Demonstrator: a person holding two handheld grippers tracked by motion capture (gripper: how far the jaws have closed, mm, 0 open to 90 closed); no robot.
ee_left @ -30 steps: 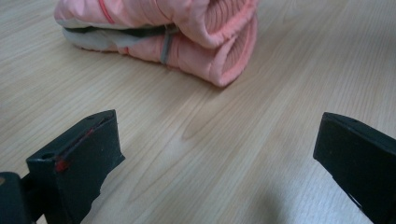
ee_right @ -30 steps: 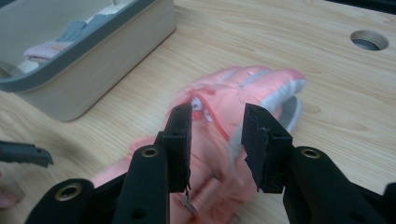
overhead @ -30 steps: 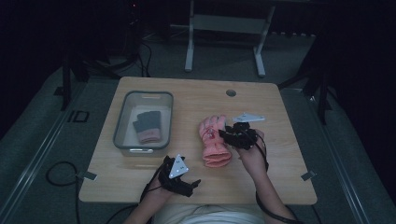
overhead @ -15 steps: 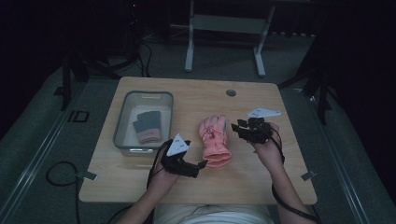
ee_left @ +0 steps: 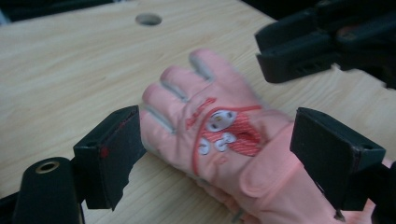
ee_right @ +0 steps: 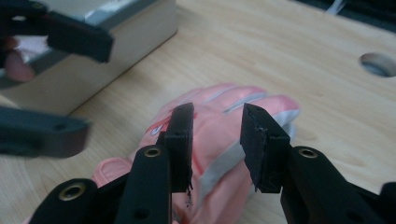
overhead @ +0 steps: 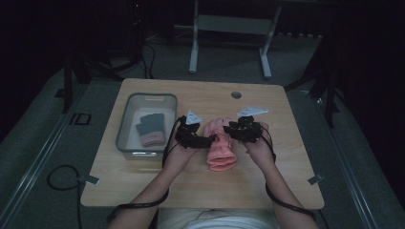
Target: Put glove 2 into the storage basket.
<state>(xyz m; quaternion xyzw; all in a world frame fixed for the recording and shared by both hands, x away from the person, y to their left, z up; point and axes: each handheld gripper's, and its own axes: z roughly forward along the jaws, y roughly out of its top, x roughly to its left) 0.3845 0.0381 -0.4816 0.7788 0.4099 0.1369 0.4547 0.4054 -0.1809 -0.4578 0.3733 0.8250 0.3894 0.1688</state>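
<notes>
A pink glove [overhead: 221, 147] lies on the desk [overhead: 282, 162] between 2 tools: the left hand-held gripper [overhead: 206, 141] at its left edge, the right hand-held gripper [overhead: 229, 129] at its fingers. Left of them, a grey bin [overhead: 125, 129] holds a dark glove [overhead: 150, 129].

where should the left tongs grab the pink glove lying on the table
Probably across the palm, near the printed patch. The pink glove lies flat on the wooden table, fingers pointing away from the person and cuff toward them. The left tongs are open, already straddling it from its left edge, so closing there would pinch the widest, thickest part. The thin fingers would likely slip or fold.
</notes>
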